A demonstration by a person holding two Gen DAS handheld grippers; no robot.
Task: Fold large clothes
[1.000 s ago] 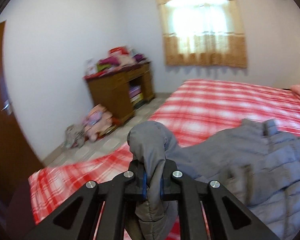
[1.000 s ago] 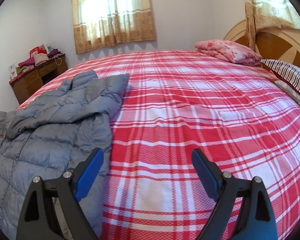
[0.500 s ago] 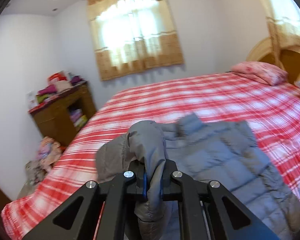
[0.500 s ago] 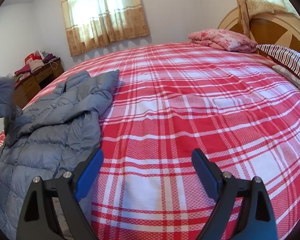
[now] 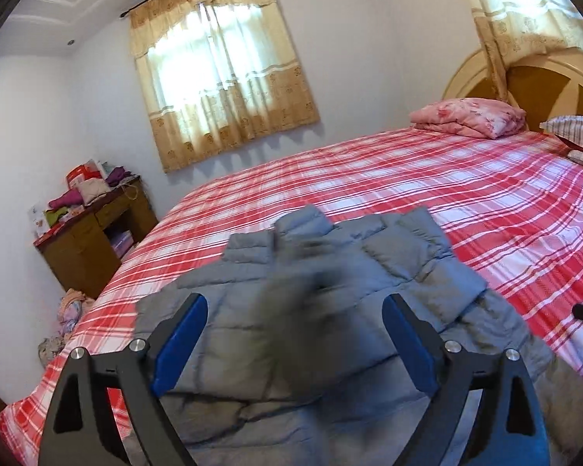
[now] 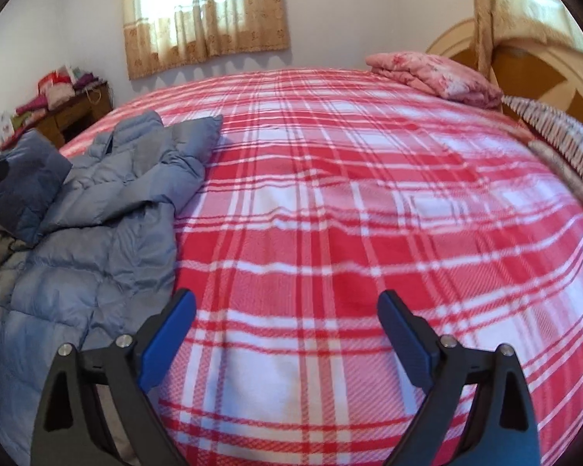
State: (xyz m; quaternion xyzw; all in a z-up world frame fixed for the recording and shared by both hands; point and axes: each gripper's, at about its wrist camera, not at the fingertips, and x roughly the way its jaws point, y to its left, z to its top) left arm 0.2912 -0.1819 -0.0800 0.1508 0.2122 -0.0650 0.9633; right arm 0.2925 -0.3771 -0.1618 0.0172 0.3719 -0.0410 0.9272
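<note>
A grey-blue quilted puffer jacket [image 5: 330, 334] lies on the red plaid bed [image 5: 427, 186]. My left gripper [image 5: 295, 341] is open above it; a blurred sleeve [image 5: 291, 295] hangs loose between the jaws, falling onto the jacket body. In the right wrist view the jacket [image 6: 97, 233] lies at the left, with the sleeve end [image 6: 27, 186] in the air at the far left edge. My right gripper [image 6: 287, 334] is open and empty over the bare bedspread [image 6: 349, 194], just right of the jacket's edge.
A folded pink blanket [image 5: 470, 116] and a striped pillow [image 5: 575, 132] lie by the wooden headboard [image 5: 540, 85]. A brown desk [image 5: 89, 240] piled with clothes stands by the left wall under the curtained window [image 5: 221, 93]. Clothes [image 5: 66, 322] lie on the floor.
My left gripper swung right over the jacket with the sleeve, then opened and let the sleeve go. The right gripper stayed open and shifted slightly.
</note>
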